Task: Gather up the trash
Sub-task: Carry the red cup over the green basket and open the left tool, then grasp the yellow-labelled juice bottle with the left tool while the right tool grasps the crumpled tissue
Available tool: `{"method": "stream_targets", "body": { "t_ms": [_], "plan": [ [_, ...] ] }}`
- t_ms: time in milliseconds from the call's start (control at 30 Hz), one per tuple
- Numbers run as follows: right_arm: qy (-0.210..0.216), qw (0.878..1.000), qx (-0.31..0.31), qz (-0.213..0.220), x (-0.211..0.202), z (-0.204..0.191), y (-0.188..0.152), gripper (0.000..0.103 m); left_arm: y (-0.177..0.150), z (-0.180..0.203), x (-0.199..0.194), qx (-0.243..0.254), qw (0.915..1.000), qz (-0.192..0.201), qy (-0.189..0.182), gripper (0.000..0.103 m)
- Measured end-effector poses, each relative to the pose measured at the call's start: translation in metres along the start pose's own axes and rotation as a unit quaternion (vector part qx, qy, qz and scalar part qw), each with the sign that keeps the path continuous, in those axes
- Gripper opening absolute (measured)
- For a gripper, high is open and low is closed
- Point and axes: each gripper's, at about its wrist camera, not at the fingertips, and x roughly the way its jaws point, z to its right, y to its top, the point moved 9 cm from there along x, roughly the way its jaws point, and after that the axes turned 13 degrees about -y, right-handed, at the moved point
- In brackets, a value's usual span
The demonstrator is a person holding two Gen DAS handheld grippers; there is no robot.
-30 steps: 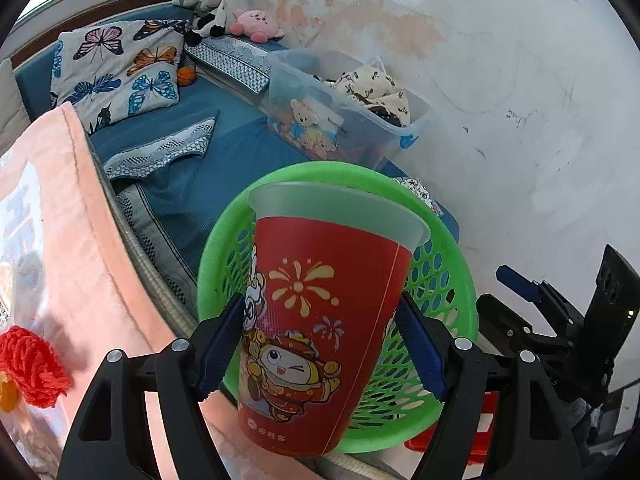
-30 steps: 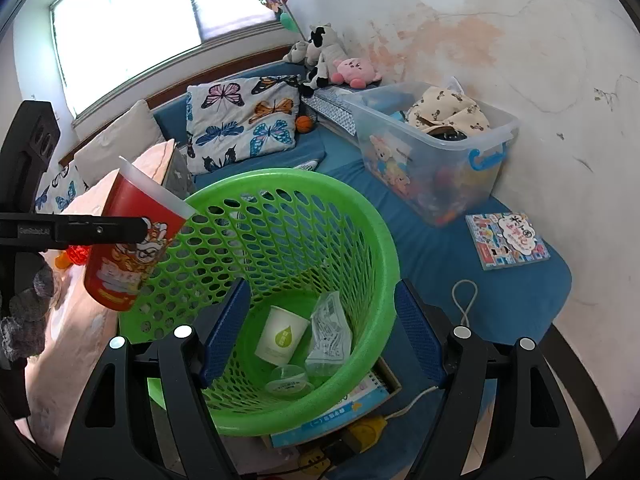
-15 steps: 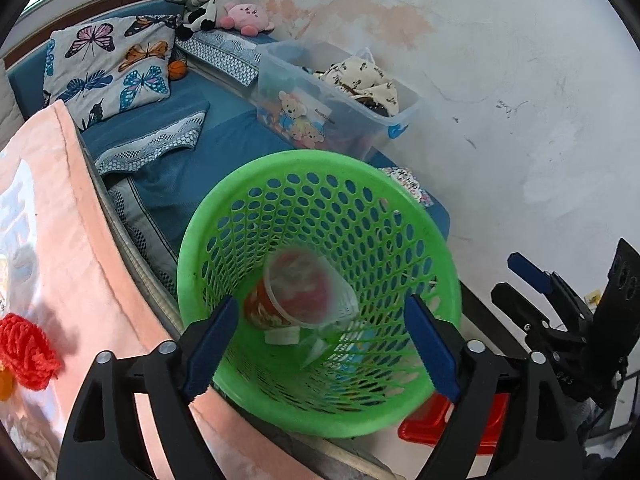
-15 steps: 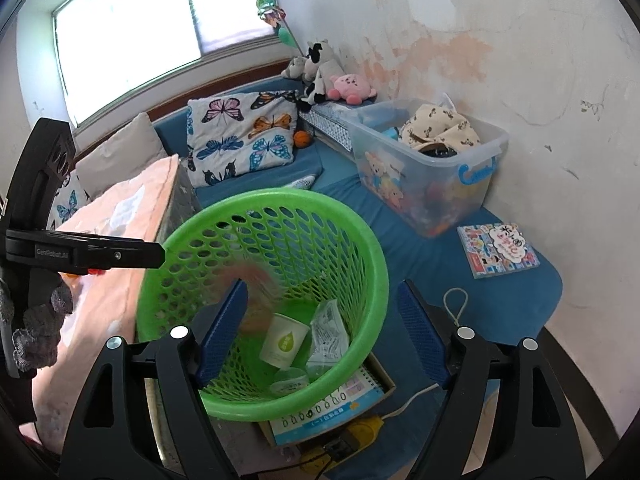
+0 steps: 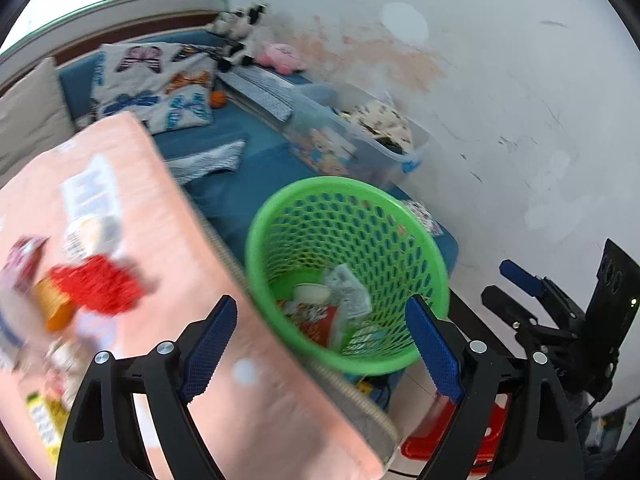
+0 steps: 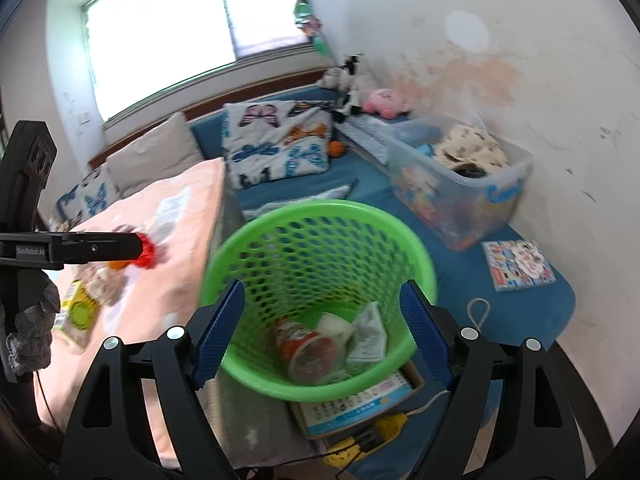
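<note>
A green mesh basket (image 5: 432, 240) (image 6: 320, 210) stands beside the bed. In it lie a red printed cup (image 5: 316, 320) (image 6: 308, 348), a white cup (image 6: 332, 322) and a crumpled wrapper (image 6: 368, 340). My left gripper (image 5: 320, 344) hangs open and empty, up and left of the basket, over the pink bed cover (image 5: 132, 184). Its finger (image 6: 100, 246) shows at the left of the right wrist view. My right gripper (image 6: 320, 332) is above the basket's near rim. Its jaws are opening and the pads touch nothing.
A red mesh bundle (image 5: 96, 284), an orange item and a yellow-green packet (image 6: 80, 312) lie on the pink cover. A clear storage box (image 6: 460, 184), butterfly pillow (image 6: 276, 140) and picture book (image 6: 518, 264) sit on the blue mattress. A cardboard box (image 6: 360, 408) is under the basket.
The red cup left my left gripper and dropped into the basket. My left gripper opened, rose and swung left over the bed. My right gripper drew back and up a little.
</note>
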Motion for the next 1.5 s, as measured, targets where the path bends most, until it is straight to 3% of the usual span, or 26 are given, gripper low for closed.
{"method": "stream_targets", "body": {
  "t_ms": [300,500,733,933,1167,1400,1500],
  "plan": [
    [0.056,0.997,-0.052,0.007,-0.023,-0.066,0.006,0.082,-0.038,-0.049,-0.074,-0.028,0.9951,0.045,0.083,0.083],
    [0.089,0.992,-0.092,0.006,-0.028,-0.113,0.007,0.082,-0.068,-0.107,-0.121,-0.081,0.9815,0.066,0.160,0.083],
    [0.118,0.984,-0.132,0.009,-0.030,-0.158,0.012,0.082,-0.096,-0.159,-0.138,-0.116,0.9669,0.058,0.220,0.083],
    [0.136,0.977,-0.162,0.003,-0.025,-0.193,0.012,0.082,-0.110,-0.195,-0.122,-0.158,0.9621,0.033,0.220,0.083],
    [0.149,0.972,-0.182,-0.016,-0.009,-0.221,0.003,0.082,-0.113,-0.214,-0.100,-0.174,0.9576,0.008,0.229,0.082],
    [0.160,0.968,-0.192,-0.032,0.001,-0.240,-0.007,0.082,-0.120,-0.217,-0.093,-0.188,0.9592,0.006,0.211,0.050],
    [0.165,0.966,-0.197,-0.035,0.005,-0.247,-0.009,0.082,-0.122,-0.213,-0.096,-0.186,0.9597,0.011,0.210,0.045]
  ]
}}
